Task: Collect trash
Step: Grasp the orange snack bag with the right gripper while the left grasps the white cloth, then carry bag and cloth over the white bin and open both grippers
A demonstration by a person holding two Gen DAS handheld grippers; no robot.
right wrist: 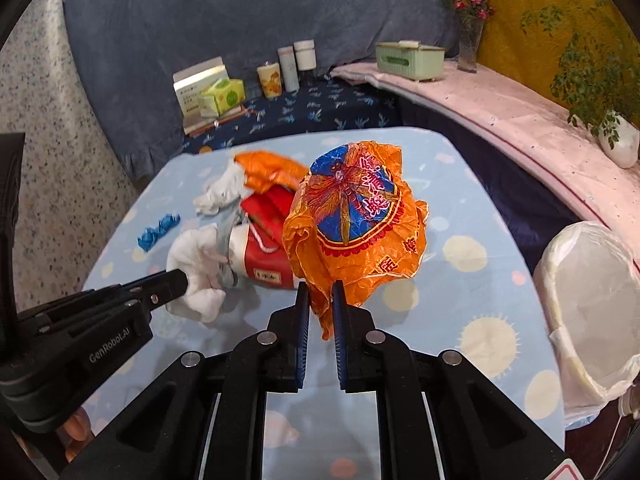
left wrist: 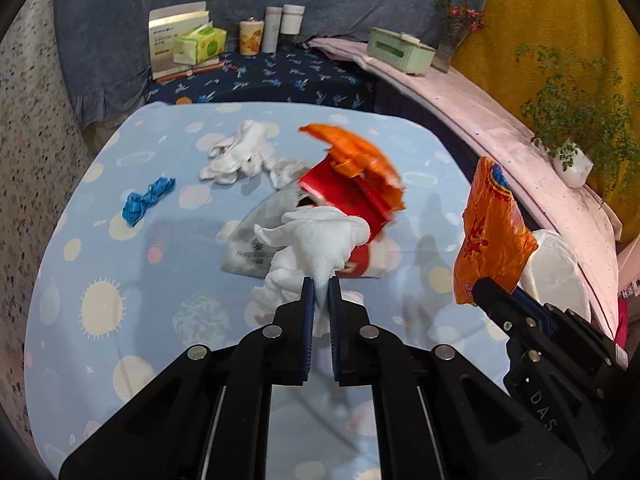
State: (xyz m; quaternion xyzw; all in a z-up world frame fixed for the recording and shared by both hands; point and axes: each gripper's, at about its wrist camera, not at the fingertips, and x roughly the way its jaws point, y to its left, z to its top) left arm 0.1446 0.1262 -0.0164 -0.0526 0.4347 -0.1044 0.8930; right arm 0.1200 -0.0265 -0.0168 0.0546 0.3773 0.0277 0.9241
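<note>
My left gripper (left wrist: pixel 319 294) is clamped on a crumpled white tissue (left wrist: pixel 316 240); my right gripper (right wrist: pixel 321 298) pinches an orange printed plastic wrapper (right wrist: pixel 352 220), both above the light-blue patterned table (right wrist: pixel 460 292) centre.

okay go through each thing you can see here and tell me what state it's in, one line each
Left tongs: shut on white tissue.
Right tongs: shut on orange wrapper.
Red packet: lying on table, torn open.
Blue string: bunched, untouched.
Bin bag: open.

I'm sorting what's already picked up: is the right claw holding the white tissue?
No, the right claw is shut on an orange wrapper, while the white tissue is pinched in the left claw.
</note>
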